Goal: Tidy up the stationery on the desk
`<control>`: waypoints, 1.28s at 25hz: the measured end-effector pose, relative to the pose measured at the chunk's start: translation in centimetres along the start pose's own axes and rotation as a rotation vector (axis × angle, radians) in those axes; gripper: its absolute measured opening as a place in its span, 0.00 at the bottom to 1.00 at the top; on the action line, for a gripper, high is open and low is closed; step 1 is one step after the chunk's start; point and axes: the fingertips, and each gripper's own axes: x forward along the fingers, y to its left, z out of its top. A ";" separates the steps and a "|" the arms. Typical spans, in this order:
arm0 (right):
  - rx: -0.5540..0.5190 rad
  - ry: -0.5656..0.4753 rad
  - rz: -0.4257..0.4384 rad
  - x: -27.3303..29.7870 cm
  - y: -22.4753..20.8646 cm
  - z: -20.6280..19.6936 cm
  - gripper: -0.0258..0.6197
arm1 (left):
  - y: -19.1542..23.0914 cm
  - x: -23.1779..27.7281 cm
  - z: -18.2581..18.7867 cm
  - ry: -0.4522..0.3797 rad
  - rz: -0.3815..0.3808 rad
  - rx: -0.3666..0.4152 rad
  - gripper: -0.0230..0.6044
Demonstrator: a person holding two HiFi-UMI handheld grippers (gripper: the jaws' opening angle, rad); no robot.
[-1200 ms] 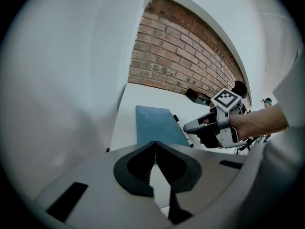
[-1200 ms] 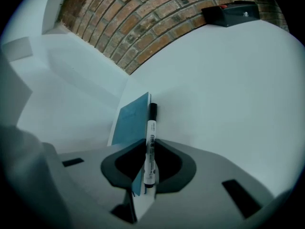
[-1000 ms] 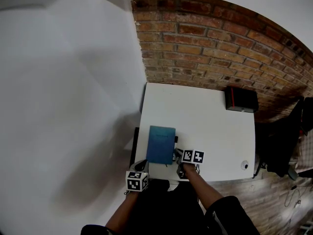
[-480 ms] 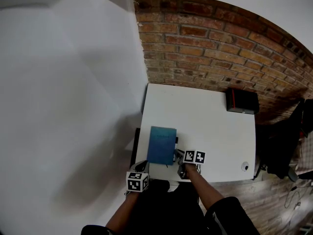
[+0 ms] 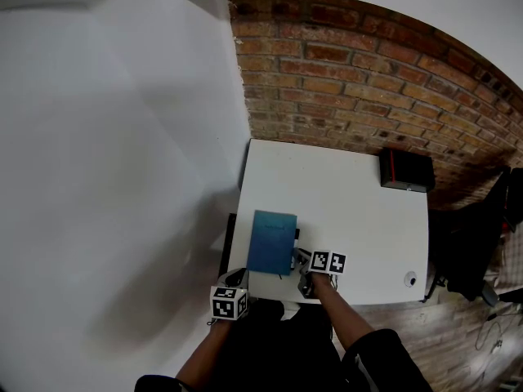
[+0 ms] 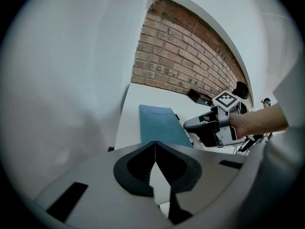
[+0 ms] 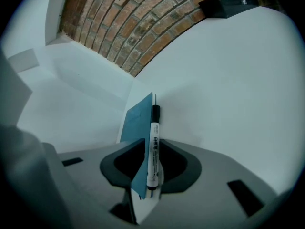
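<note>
At lower centre of head view, near edge of white desk [image 5: 359, 194]: stationery and two hand-held grippers.

Lower left part of desk: blue notebook [image 5: 271, 241], lying flat. Close against its right edge: white marker pen [image 7: 153, 142] with black cap. Jaws of right gripper [image 7: 151, 173] slightly parted, just been opening, with marker pen and notebook's near corner standing between them. Jaws of left gripper [image 6: 155, 162] pressed together on nothing, below desk's lower left corner, apart from notebook. Upper right of desk: black box [image 5: 404, 170] against brick wall [image 5: 351, 80].
</note>
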 end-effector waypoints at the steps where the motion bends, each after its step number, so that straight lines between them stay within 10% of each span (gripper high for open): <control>1: -0.006 -0.004 -0.002 0.0 0.0 0.1 0.17 | 0.0 0.0 0.0 -0.001 -0.001 0.000 0.06; 24: -0.406 -0.366 -0.247 -9.8 2.7 2.0 0.09 | -6.6 -0.7 5.4 -0.209 -0.088 0.218 0.06; 32: -0.590 -0.477 -0.283 -16.5 4.9 -0.2 0.07 | -9.7 -3.7 6.4 -0.304 -0.075 0.186 0.06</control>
